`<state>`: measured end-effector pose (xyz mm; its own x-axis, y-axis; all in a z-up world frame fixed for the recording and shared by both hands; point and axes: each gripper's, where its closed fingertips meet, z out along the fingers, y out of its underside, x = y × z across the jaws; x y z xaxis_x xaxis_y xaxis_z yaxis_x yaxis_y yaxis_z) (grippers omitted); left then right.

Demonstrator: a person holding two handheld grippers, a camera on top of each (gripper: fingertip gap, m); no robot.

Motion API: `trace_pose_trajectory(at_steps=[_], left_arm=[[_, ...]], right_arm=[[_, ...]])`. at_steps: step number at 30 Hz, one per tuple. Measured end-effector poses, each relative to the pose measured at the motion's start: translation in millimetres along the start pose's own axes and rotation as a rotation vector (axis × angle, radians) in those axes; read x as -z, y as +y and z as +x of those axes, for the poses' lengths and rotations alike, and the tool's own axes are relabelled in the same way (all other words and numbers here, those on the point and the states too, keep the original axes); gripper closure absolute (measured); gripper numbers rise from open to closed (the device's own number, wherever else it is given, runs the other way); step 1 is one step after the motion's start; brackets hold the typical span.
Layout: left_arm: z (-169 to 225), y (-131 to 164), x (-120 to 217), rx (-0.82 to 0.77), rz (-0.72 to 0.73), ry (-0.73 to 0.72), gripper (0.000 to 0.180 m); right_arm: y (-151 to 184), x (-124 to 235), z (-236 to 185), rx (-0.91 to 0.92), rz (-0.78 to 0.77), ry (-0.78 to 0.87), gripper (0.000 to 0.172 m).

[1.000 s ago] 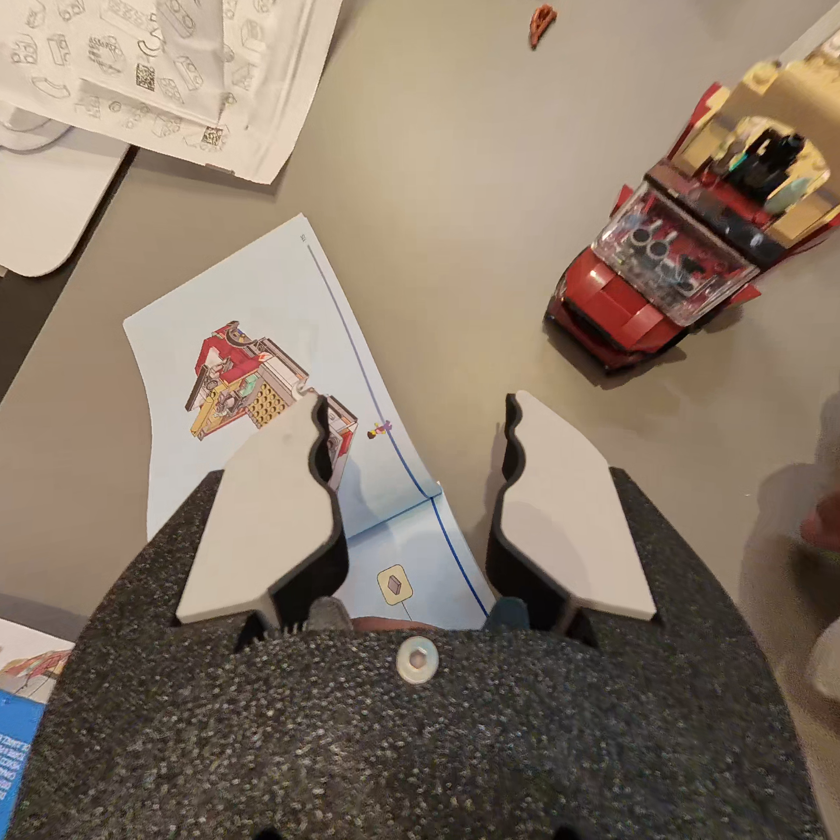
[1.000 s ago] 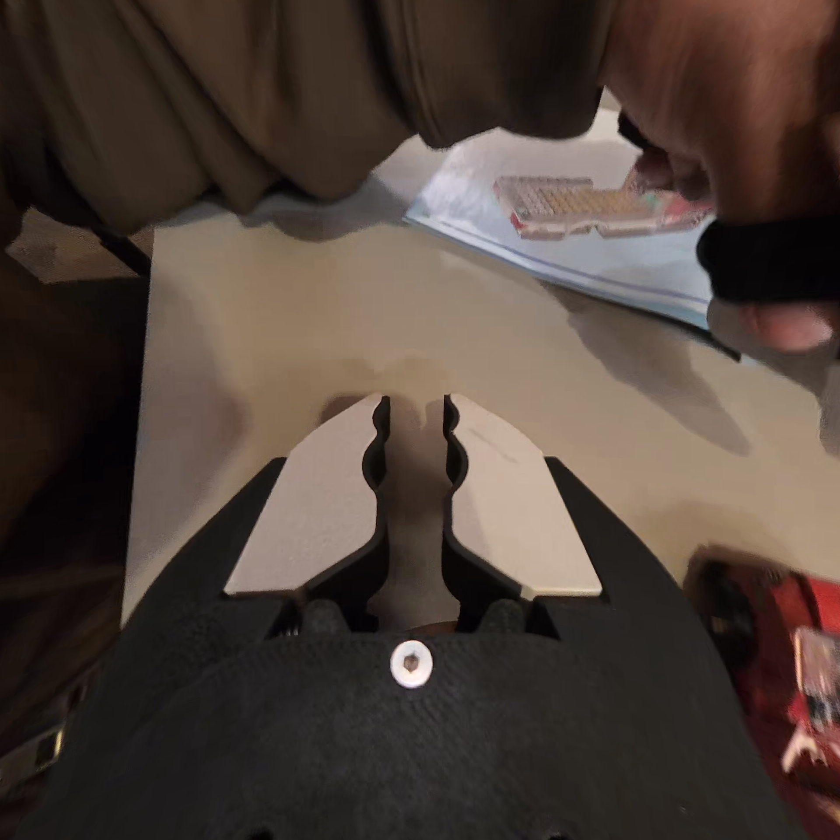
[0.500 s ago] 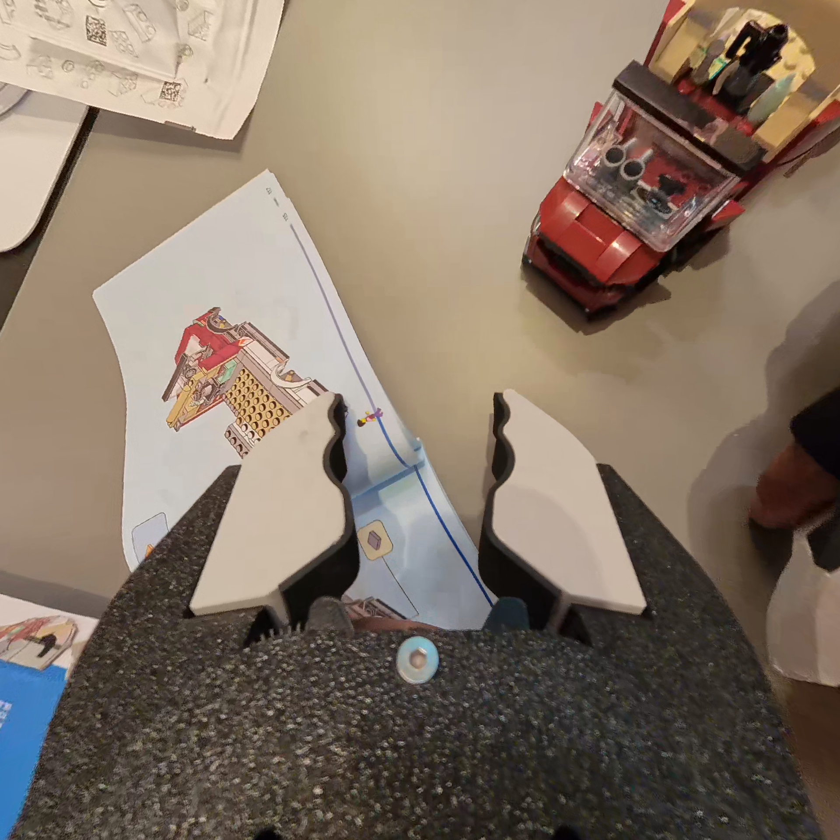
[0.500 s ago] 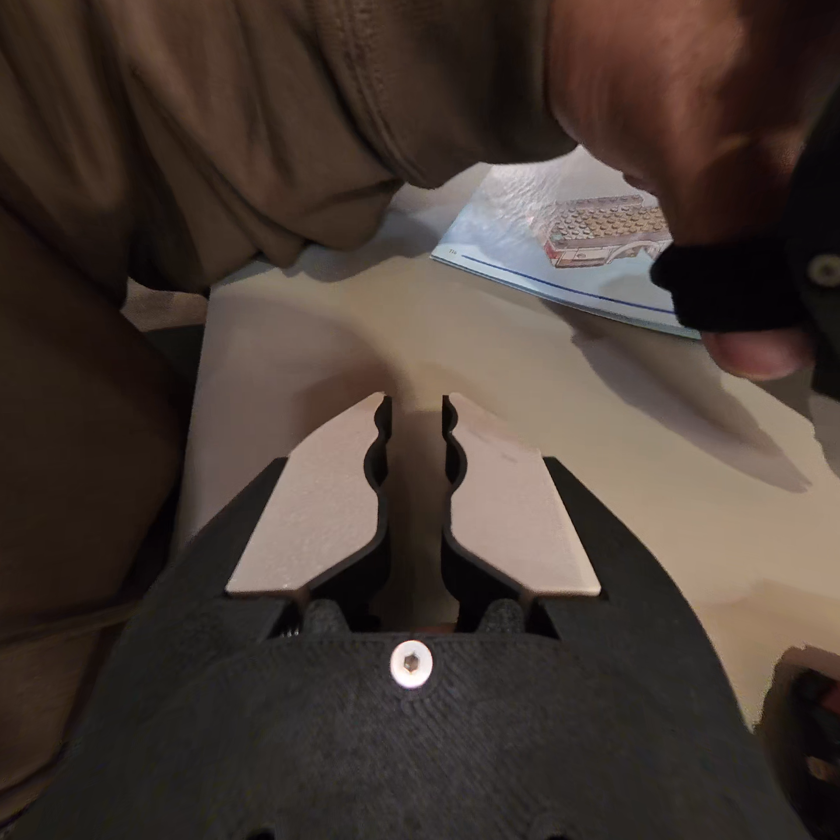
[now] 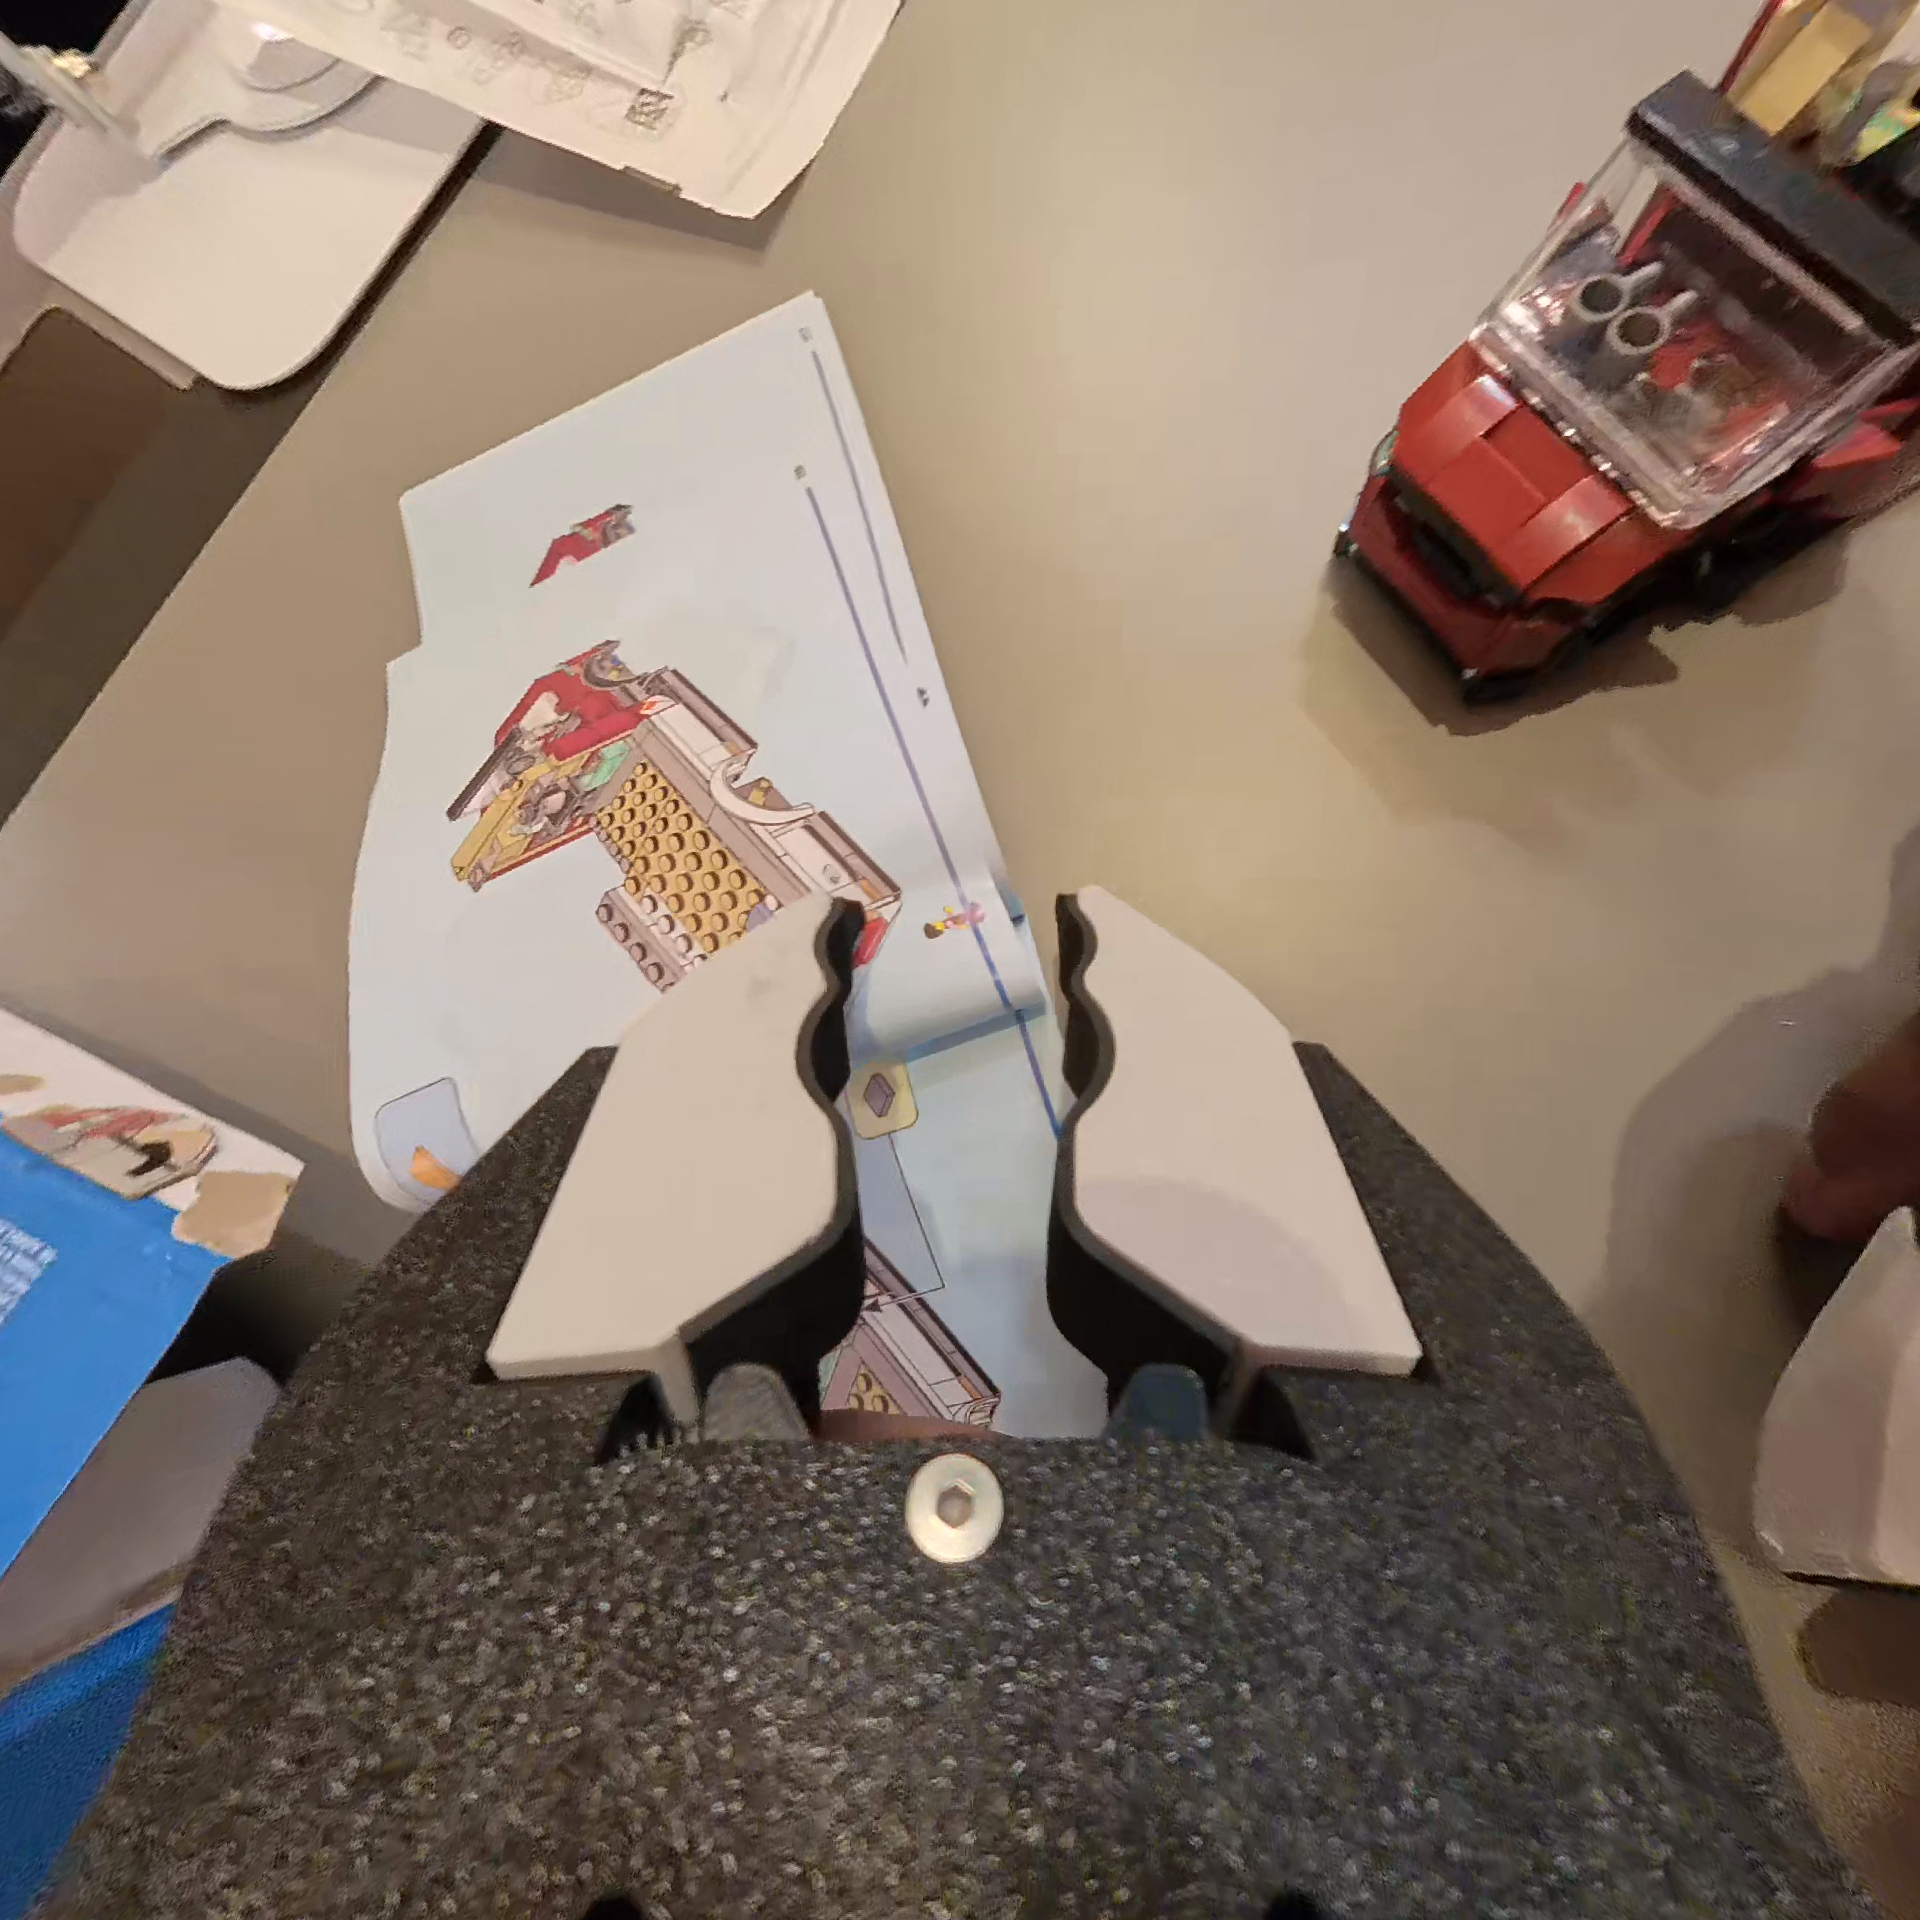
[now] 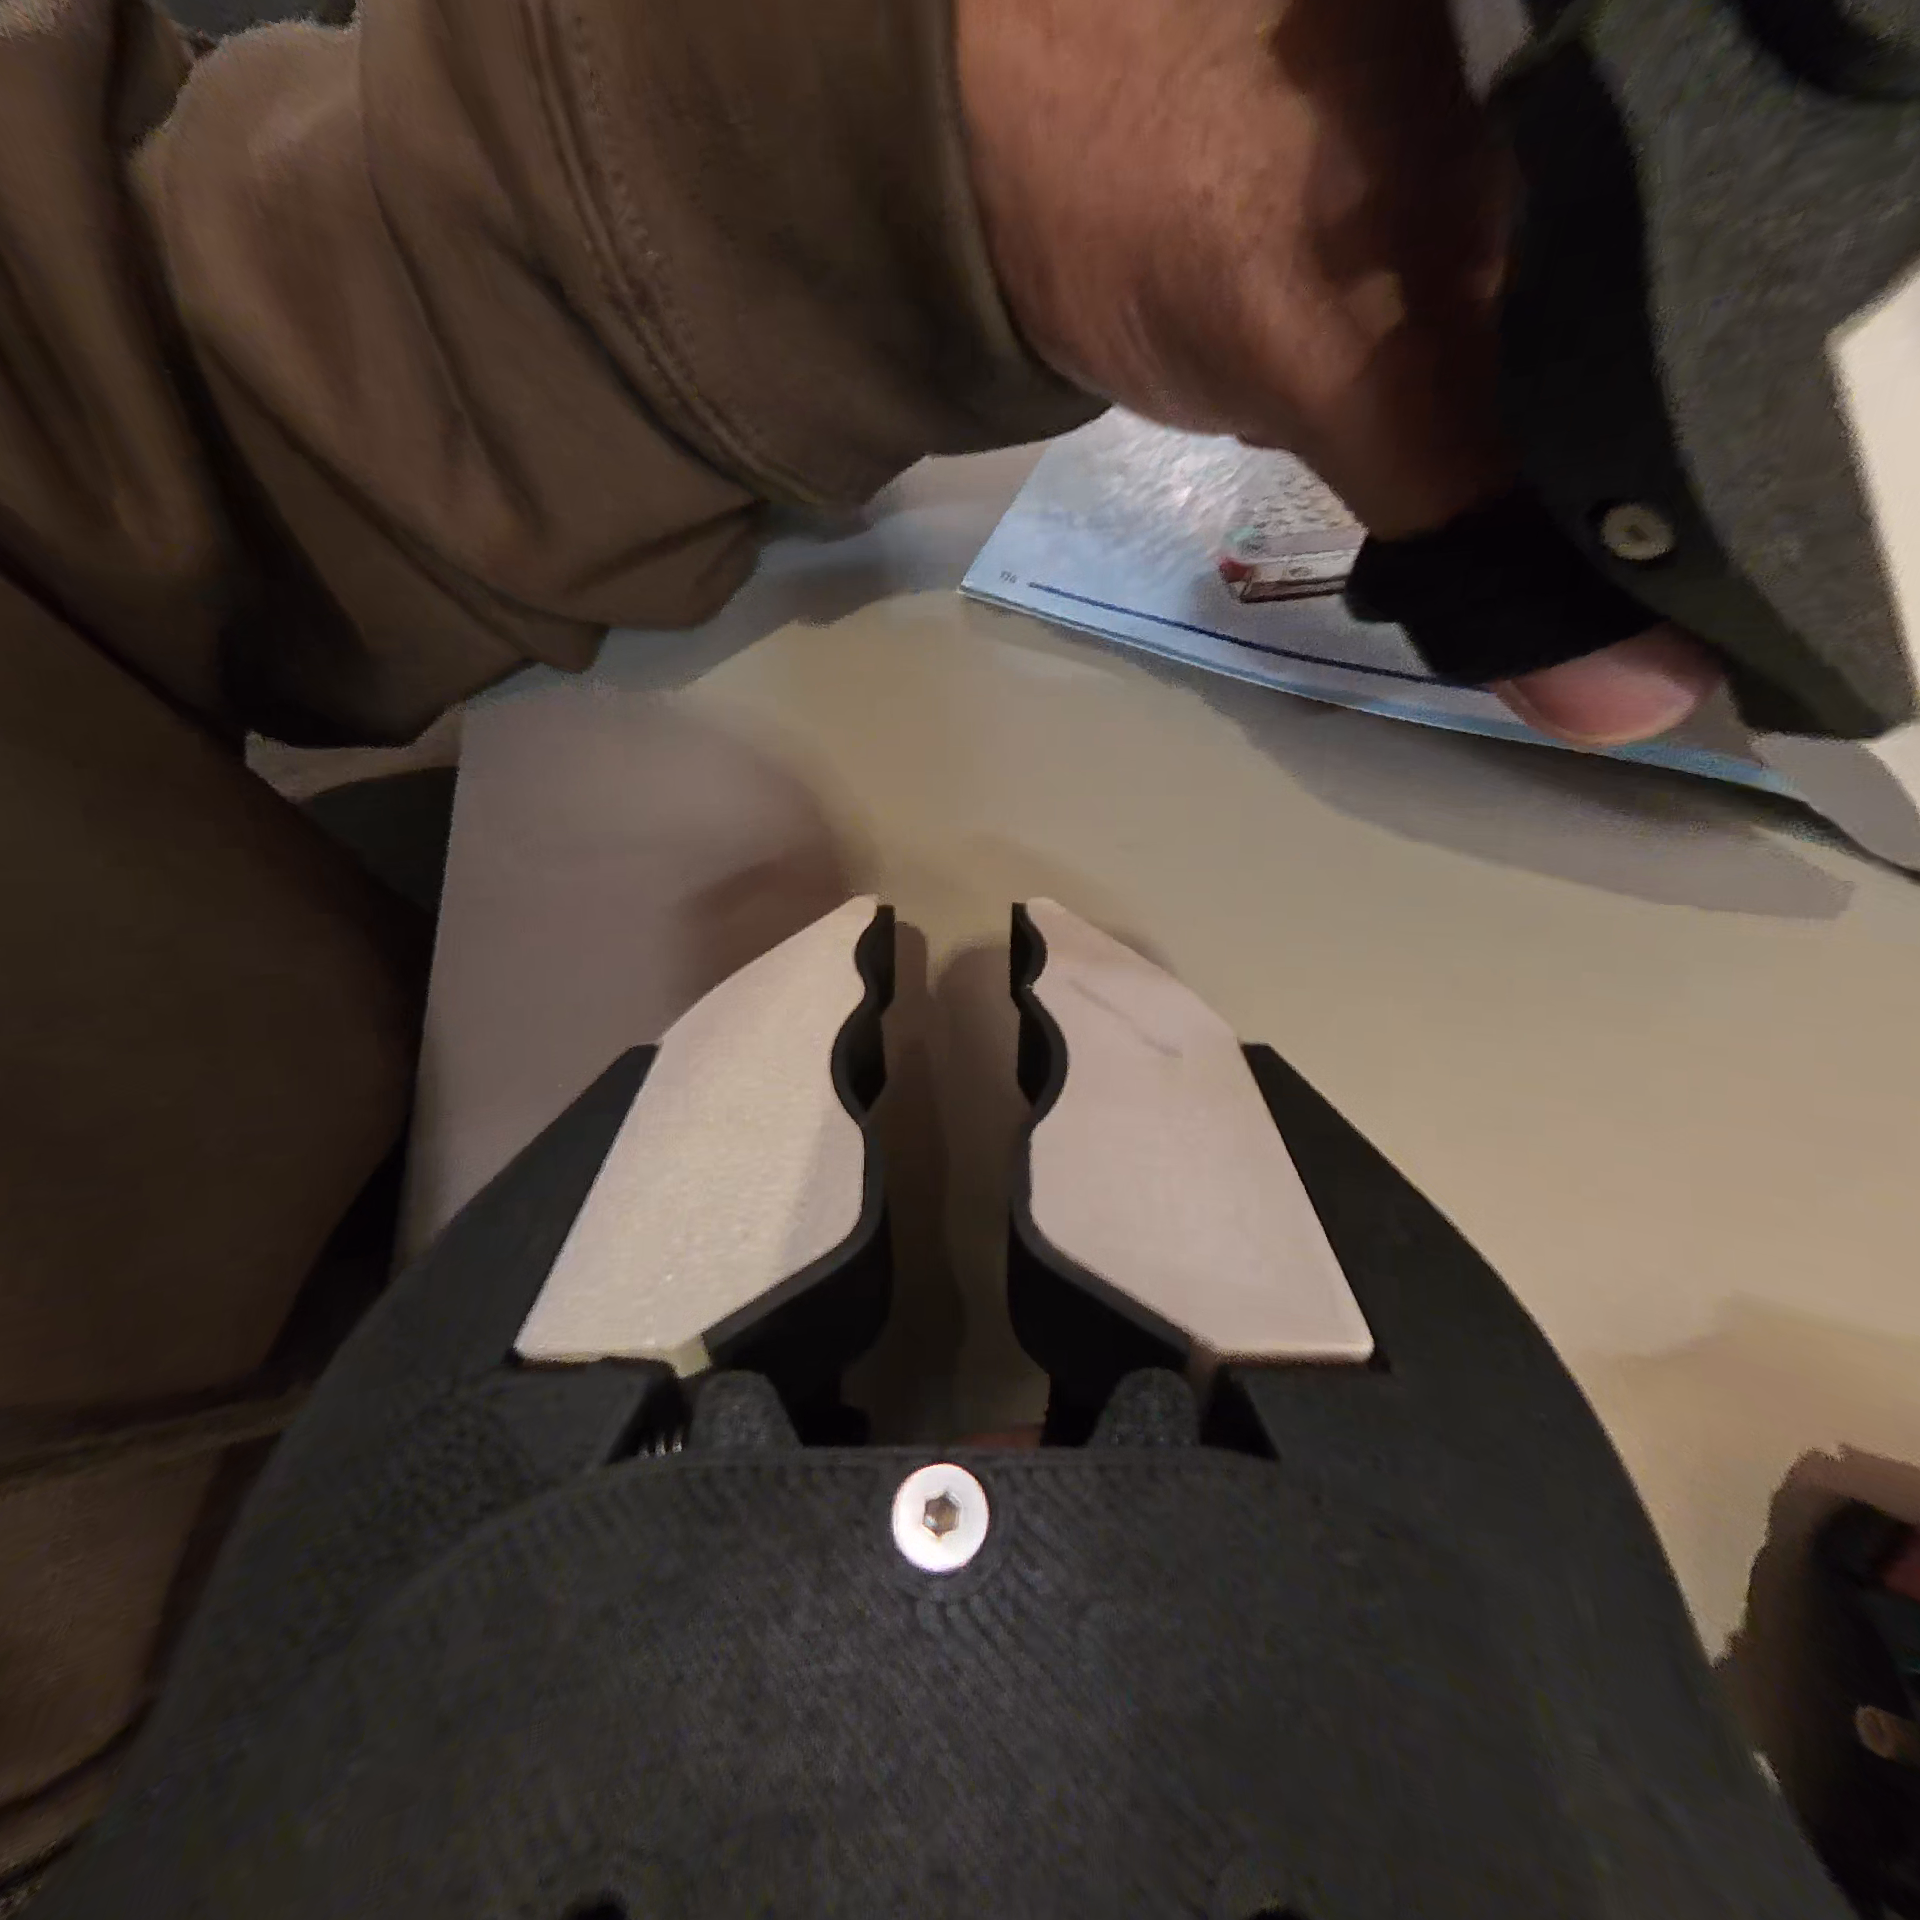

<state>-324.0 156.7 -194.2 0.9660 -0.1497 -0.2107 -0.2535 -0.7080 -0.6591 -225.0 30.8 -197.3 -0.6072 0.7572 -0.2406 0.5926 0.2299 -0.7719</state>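
In the left wrist view, a pale blue instruction booklet (image 5: pixel 644 727) lies open on the beige table (image 5: pixel 1195 520). My left gripper (image 5: pixel 956 914) hovers over the booklet's right edge, its jaws partly open. A curled-up page corner (image 5: pixel 966 997) stands between the fingers, and neither pad presses on it. My right gripper (image 6: pixel 948 914) is slightly open with nothing in it, over bare table near the table's edge. In the right wrist view, the booklet (image 6: pixel 1132 530) lies farther back under the hand (image 6: pixel 1247 229) that holds the left gripper.
A red brick vehicle with a clear canopy (image 5: pixel 1621 457) stands at the right. White printed paper bags (image 5: pixel 582 73) and a white tray (image 5: pixel 208 239) lie at the back left. A blue box (image 5: pixel 73 1309) sits at the left edge. A brown sleeve (image 6: pixel 468 312) fills the right view's upper left.
My left jaws have narrowed steadily around the booklet's curled page corner, and the gripper has come closer over the booklet. My right jaws have kept the same gap.
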Motion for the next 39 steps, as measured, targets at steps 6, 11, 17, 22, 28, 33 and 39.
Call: trace_pose_trajectory(at_steps=[6, 11, 17, 22, 28, 33, 39], left_arm=[[-8, 1, 5, 0.003, 0.029, -0.095, 0.142], [-8, 5, 10, 0.043, 0.065, -0.148, 0.139], [-2, 20, 19, 0.041, 0.058, -0.19, 0.138], [2, 26, 27, 0.053, 0.078, -0.193, 0.136], [4, 33, 33, 0.084, 0.094, -0.172, 0.135], [4, 35, 35, 0.094, 0.105, -0.158, 0.135], [2, 34, 38, 0.102, 0.122, -0.161, 0.134]], right_arm=[[-13, 19, 40, -0.185, 0.156, 0.208, 0.149], [-24, 38, 65, -0.263, 0.295, 0.334, 0.141], [-44, 60, 83, -0.375, 0.489, 0.36, 0.135], [-55, 60, 89, -0.434, 0.537, 0.328, 0.132], [-55, 33, 109, -0.479, 0.467, 0.321, 0.129], [-53, 26, 124, -0.546, 0.441, 0.351, 0.127], [-58, 45, 139, -0.465, 0.492, 0.511, 0.122]])
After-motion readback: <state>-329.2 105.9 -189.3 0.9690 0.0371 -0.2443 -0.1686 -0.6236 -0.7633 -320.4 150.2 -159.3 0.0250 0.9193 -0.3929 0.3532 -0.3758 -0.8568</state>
